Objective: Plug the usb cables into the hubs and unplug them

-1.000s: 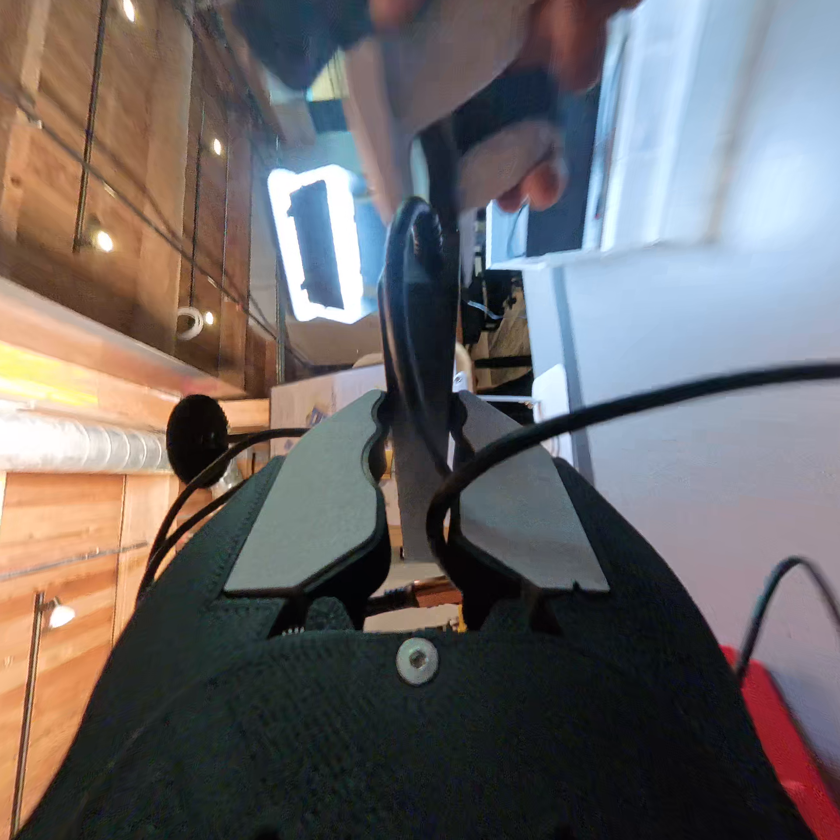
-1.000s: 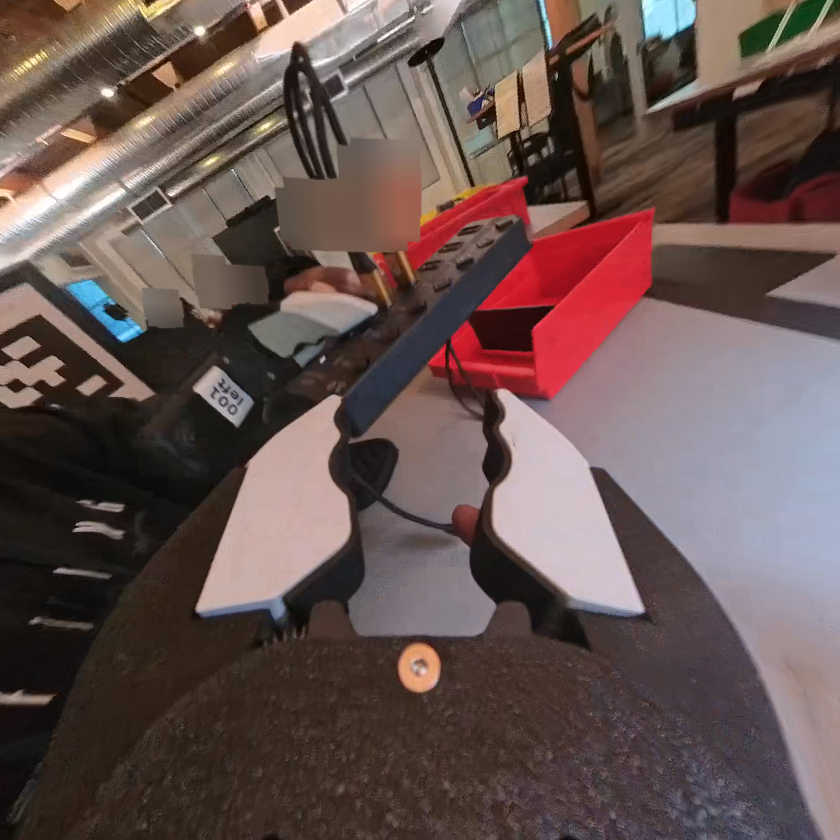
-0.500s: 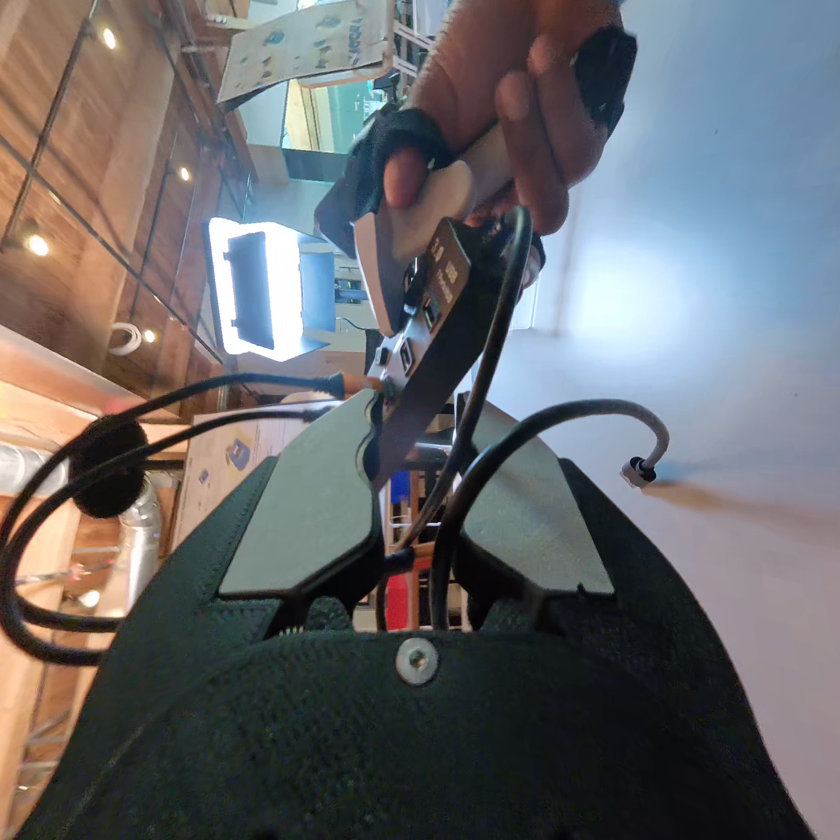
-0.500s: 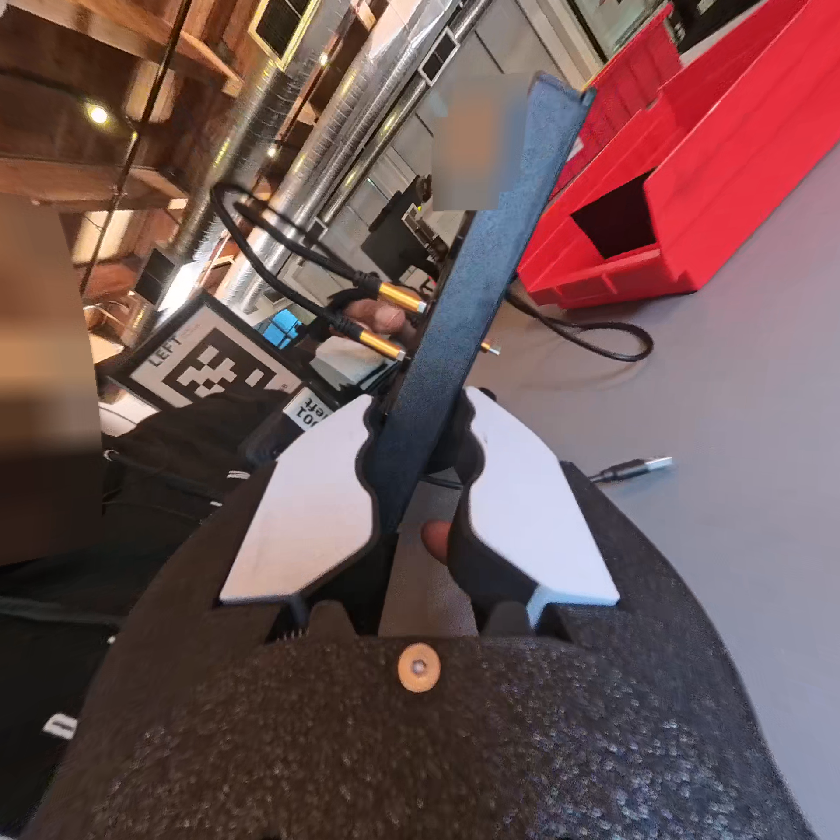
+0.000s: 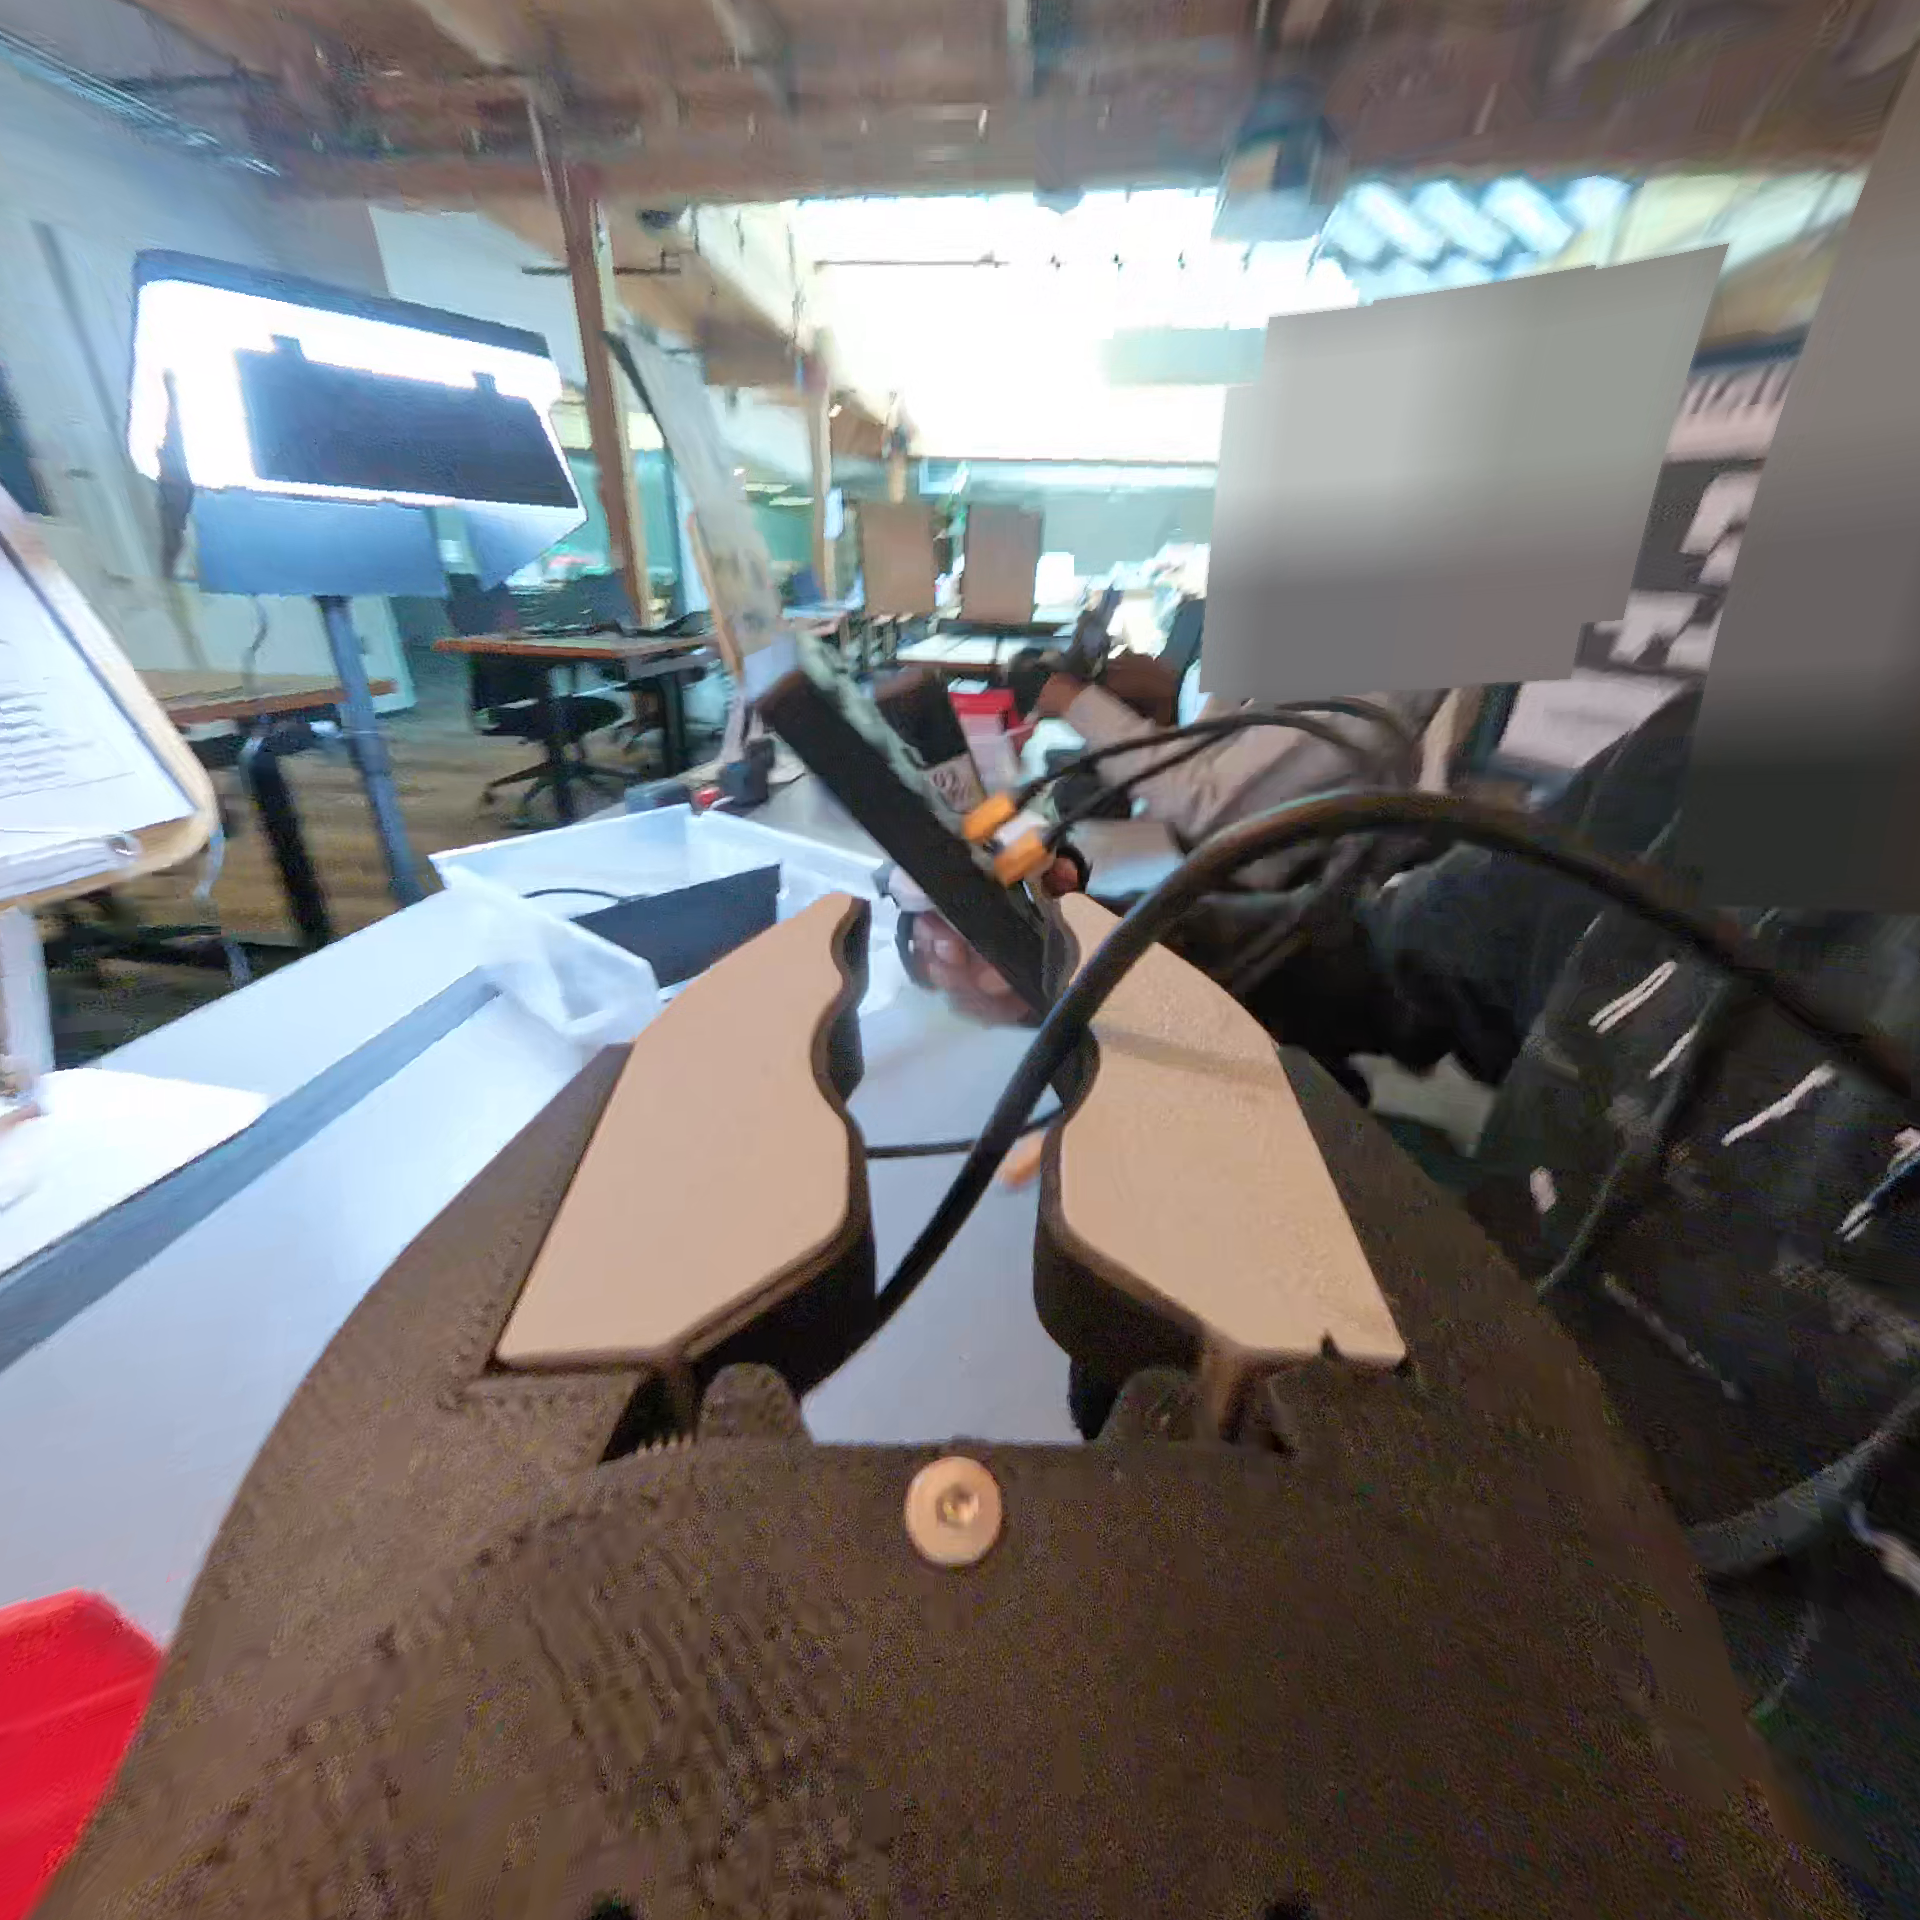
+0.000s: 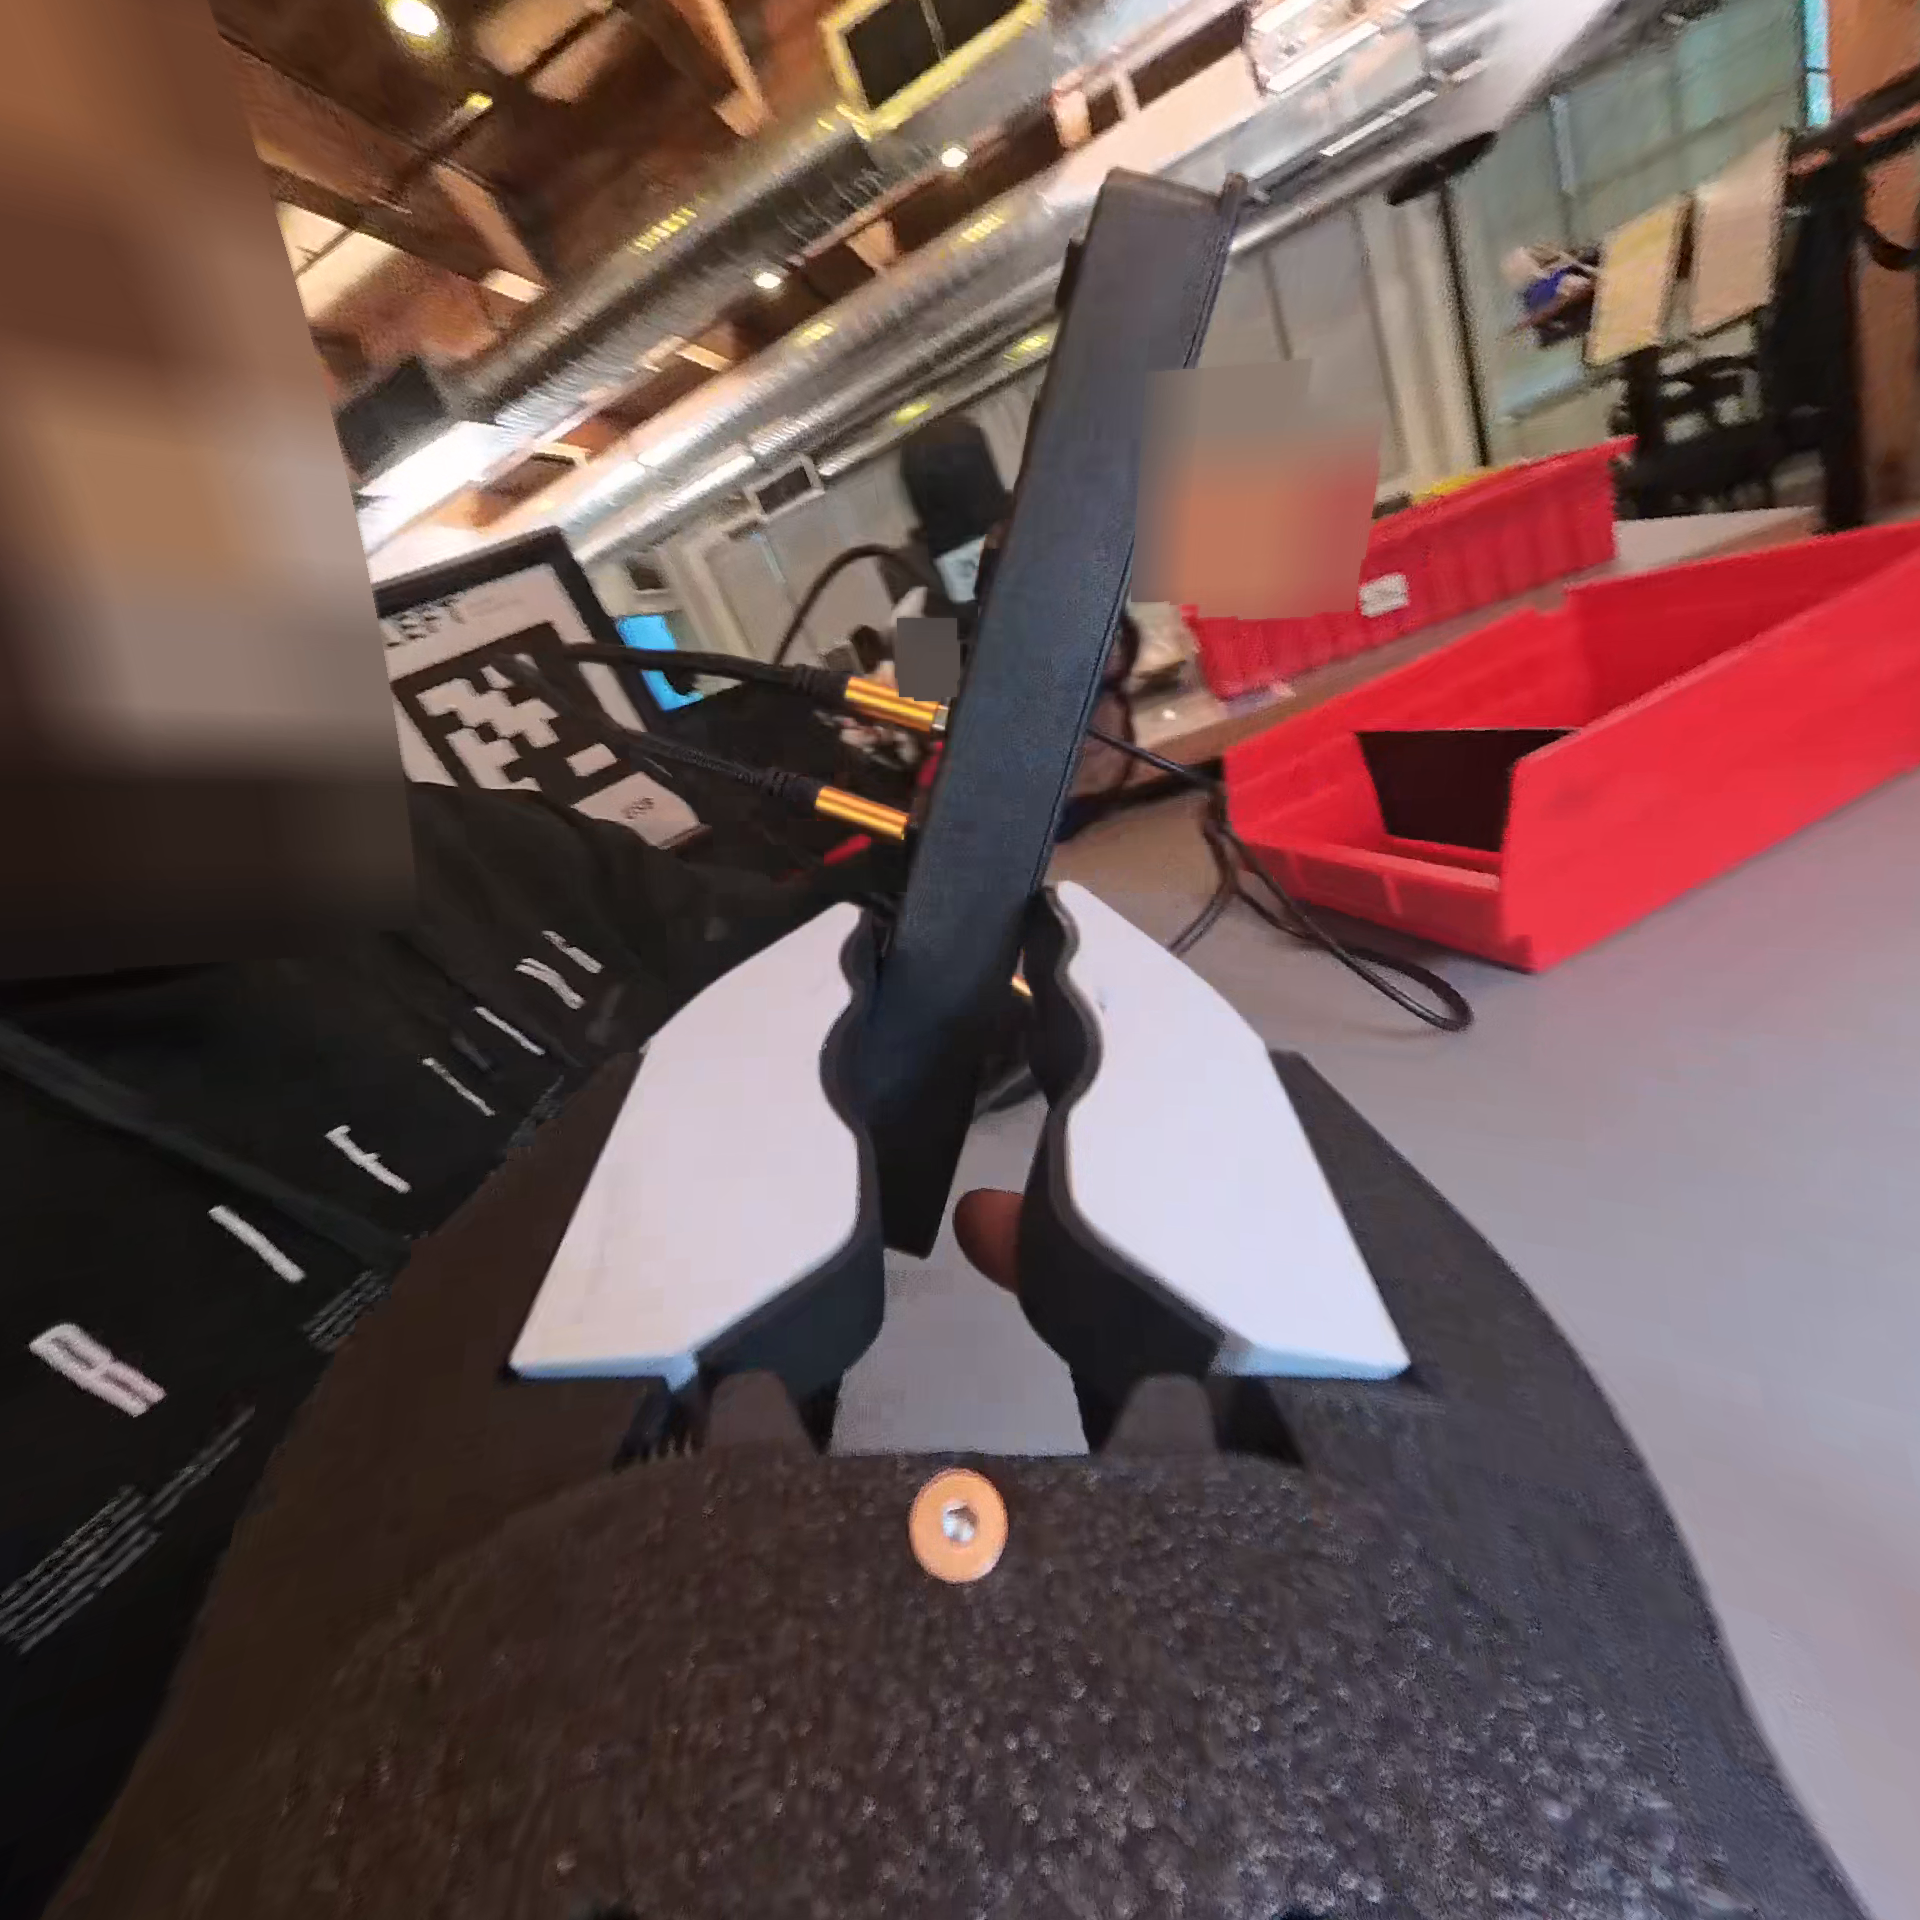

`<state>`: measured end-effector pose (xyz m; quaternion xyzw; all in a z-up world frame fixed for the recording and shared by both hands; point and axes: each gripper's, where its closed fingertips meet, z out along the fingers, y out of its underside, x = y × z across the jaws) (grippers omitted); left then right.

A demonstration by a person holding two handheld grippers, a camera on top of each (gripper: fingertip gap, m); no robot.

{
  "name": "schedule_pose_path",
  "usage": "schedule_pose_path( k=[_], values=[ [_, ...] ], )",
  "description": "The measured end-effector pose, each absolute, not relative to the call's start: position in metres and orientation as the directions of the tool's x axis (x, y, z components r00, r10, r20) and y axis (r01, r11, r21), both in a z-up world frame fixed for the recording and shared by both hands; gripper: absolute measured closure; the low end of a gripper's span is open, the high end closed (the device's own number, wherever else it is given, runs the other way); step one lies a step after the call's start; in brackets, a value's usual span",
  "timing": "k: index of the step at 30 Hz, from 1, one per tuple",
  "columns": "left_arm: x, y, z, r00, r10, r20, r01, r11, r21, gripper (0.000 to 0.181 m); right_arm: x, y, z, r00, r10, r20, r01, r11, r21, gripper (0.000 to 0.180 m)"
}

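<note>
A black USB hub [image 6: 1049,582] stands nearly upright in my right gripper [image 6: 956,935], which is shut on its lower end. Two black cables with gold plugs [image 6: 883,707] sit in the hub's left face. In the left wrist view the same hub [image 5: 894,821] tilts just ahead of my left gripper [image 5: 956,925], with orange-gold plugs [image 5: 1003,826] in it. The left jaws stand apart. A thick black cable [image 5: 997,1132] runs loosely up through the gap and arcs right.
An open red bin [image 6: 1558,790] sits on the grey table to the right, with a loose black cable [image 6: 1351,935] in front of it. A white bin [image 5: 623,852] lies ahead on the left. A person in dark clothes [image 5: 1662,1039] is close on the right. Left tips to right tips: about 15 cm.
My left gripper has let go of the hub, opened and swung round. My right gripper has closed on the hub and turned it more upright.
</note>
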<state>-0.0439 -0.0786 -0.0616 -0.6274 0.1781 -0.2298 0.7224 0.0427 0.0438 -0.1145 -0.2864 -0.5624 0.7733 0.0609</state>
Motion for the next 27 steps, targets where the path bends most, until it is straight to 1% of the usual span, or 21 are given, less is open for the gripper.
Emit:
schedule_pose_path(
  k=[2, 3, 5, 7, 9, 11, 12, 14, 15, 17, 18, 19, 20, 21, 22, 24, 25, 27],
  values=[
    [-0.051, -0.066, -0.062, 0.802, -0.588, 0.104, 0.183, 0.076, -0.98, 0.147, 0.053, 0.03, -0.109, -0.88, 0.325, -0.347, 0.222, -0.363, -0.905, 0.152],
    [-0.046, -0.058, -0.067, 0.786, -0.609, 0.107, 0.176, 0.055, -0.983, 0.145, 0.057, 0.023, -0.109, -0.896, 0.287, -0.339, 0.23, -0.354, -0.907, 0.152],
    [-0.024, -0.042, -0.081, 0.751, -0.655, 0.081, 0.109, 0.002, -0.994, 0.139, 0.064, 0.012, -0.113, -0.917, 0.214, -0.336, 0.254, -0.336, -0.907, 0.152],
    [0.003, -0.03, -0.095, 0.684, -0.726, 0.072, 0.044, -0.057, -0.997, 0.129, 0.072, 0.002, -0.119, -0.929, 0.109, -0.355, 0.305, -0.324, -0.896, 0.153],
    [0.031, -0.02, -0.11, 0.602, -0.793, 0.099, 0.01, -0.117, -0.993, 0.122, 0.077, -0.009, -0.124, -0.925, 0.011, -0.379, 0.358, -0.31, -0.881, 0.152],
    [0.057, -0.019, -0.119, 0.509, -0.854, 0.11, 0.009, -0.123, -0.992, 0.114, 0.08, -0.02, -0.13, -0.913, -0.062, -0.402, 0.402, -0.291, -0.868, 0.152],
    [0.068, -0.021, -0.119, 0.465, -0.878, 0.11, 0.031, -0.109, -0.994, 0.113, 0.081, -0.023, -0.133, -0.908, -0.087, -0.41, 0.417, -0.292, -0.861, 0.153],
    [0.079, -0.022, -0.117, 0.436, -0.894, 0.105, 0.077, -0.079, -0.994, 0.118, 0.079, -0.025, -0.139, -0.895, -0.093, -0.435, 0.442, -0.296, -0.847, 0.153],
    [0.082, -0.021, -0.118, 0.443, -0.89, 0.107, 0.081, -0.079, -0.994, 0.121, 0.076, -0.024, -0.144, -0.891, -0.078, -0.448, 0.45, -0.291, -0.844, 0.153],
    [0.082, -0.017, -0.123, 0.496, -0.865, 0.08, 0.059, -0.059, -0.997, 0.122, 0.073, -0.02, -0.149, -0.878, -0.091, -0.47, 0.474, -0.301, -0.827, 0.154],
    [0.08, -0.015, -0.124, 0.526, -0.848, 0.068, 0.046, -0.052, -0.998, 0.122, 0.07, -0.018, -0.15, -0.872, -0.079, -0.483, 0.482, -0.309, -0.82, 0.155],
    [0.074, -0.012, -0.126, 0.564, -0.823, 0.062, 0.029, -0.055, -0.998, 0.122, 0.062, -0.015, -0.153, -0.868, -0.024, -0.495, 0.476, -0.316, -0.82, 0.154],
    [0.067, -0.009, -0.129, 0.609, -0.791, 0.047, -0.003, -0.062, -0.998, 0.122, 0.051, -0.01, -0.157, -0.863, 0.071, -0.499, 0.455, -0.316, -0.832, 0.153],
    [0.058, -0.006, -0.133, 0.654, -0.756, 0.036, -0.033, -0.076, -0.997, 0.122, 0.038, -0.003, -0.164, -0.848, 0.201, -0.491, 0.424, -0.299, -0.855, 0.147],
    [0.048, -0.003, -0.137, 0.693, -0.72, 0.039, -0.046, -0.099, -0.994, 0.122, 0.026, 0.007, -0.168, -0.822, 0.338, -0.459, 0.379, -0.278, -0.883, 0.142],
    [0.029, 0.002, -0.144, 0.767, -0.639, 0.062, -0.042, -0.147, -0.988, 0.122, 0.009, 0.036, -0.168, -0.745, 0.57, -0.347, 0.285, -0.198, -0.938, 0.141],
    [0.019, 0.005, -0.149, 0.81, -0.585, 0.048, -0.063, -0.169, -0.984, 0.122, 0.006, 0.05, -0.16, -0.706, 0.644, -0.294, 0.243, -0.169, -0.955, 0.141],
    [0.001, 0.012, -0.161, 0.882, -0.472, -0.001, -0.124, -0.23, -0.965, 0.122, 0.006, 0.069, -0.138, -0.636, 0.738, -0.228, 0.201, -0.127, -0.971, 0.146]
  ],
)
